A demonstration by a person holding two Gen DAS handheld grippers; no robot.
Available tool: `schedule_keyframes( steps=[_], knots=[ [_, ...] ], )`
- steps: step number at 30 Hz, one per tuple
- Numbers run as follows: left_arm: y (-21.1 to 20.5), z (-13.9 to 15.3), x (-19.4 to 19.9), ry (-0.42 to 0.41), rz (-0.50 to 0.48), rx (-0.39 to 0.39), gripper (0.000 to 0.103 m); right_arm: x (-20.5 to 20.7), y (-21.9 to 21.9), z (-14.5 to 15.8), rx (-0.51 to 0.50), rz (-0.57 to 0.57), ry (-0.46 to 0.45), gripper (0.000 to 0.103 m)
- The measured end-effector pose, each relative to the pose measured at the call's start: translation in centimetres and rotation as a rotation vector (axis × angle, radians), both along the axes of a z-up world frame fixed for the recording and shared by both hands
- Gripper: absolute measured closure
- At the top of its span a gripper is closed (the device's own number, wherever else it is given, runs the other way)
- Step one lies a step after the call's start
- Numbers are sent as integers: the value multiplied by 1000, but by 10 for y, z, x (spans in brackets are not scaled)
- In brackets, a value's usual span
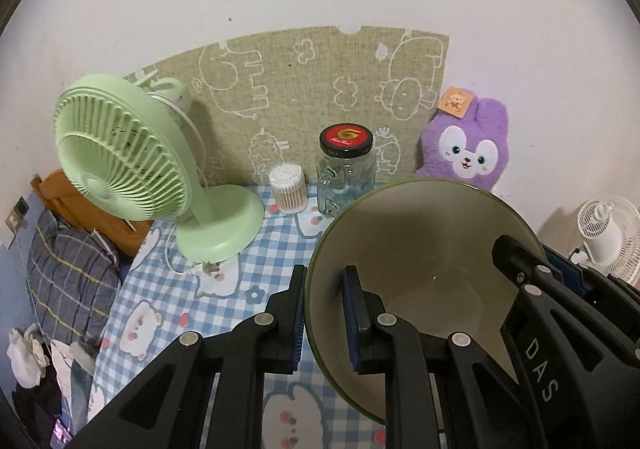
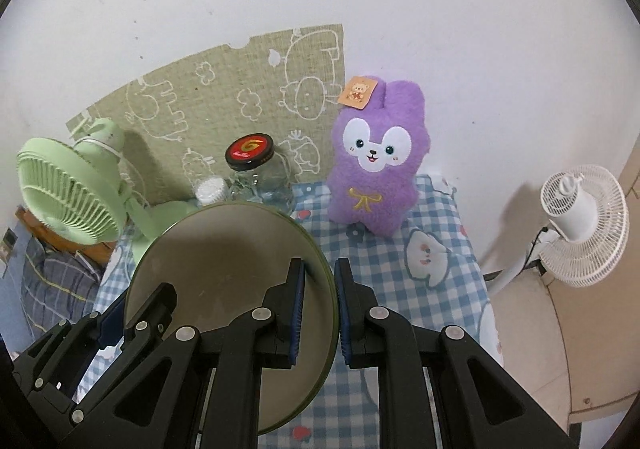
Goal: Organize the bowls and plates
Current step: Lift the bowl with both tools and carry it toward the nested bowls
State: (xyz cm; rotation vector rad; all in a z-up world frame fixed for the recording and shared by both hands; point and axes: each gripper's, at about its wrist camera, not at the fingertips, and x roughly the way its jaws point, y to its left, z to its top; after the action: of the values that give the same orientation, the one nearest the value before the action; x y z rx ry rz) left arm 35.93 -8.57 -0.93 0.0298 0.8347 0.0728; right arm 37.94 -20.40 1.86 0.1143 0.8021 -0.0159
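A green bowl with a beige inside [image 1: 424,249] is held above the checked tablecloth [image 1: 248,269]. My left gripper [image 1: 324,313] is shut on its left rim, one finger inside and one outside. My right gripper [image 2: 320,305] is shut on the opposite rim of the same bowl [image 2: 224,261]. Each gripper shows in the other's view, the right one at the bowl's right side [image 1: 532,281] and the left one at the lower left [image 2: 120,313]. No plate is in view.
A green desk fan [image 1: 132,169] stands at the left, with a lidded glass jar [image 1: 346,173] and a cotton swab tub [image 1: 288,189] behind the bowl. A purple plush toy [image 2: 376,173] stands at the back right. A white fan [image 2: 580,225] stands beyond the table's right edge.
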Motion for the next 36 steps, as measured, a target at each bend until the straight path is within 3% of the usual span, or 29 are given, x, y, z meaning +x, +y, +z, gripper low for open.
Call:
schedule_keyframes(
  steps=[17, 36],
  knots=[
    [32, 18, -87, -7, -32, -3, 88, -96, 43, 15, -8, -26, -4, 85],
    [64, -10, -175, 12, -98, -10, 88, -189, 74, -14, -25, -81, 17, 85]
  ],
)
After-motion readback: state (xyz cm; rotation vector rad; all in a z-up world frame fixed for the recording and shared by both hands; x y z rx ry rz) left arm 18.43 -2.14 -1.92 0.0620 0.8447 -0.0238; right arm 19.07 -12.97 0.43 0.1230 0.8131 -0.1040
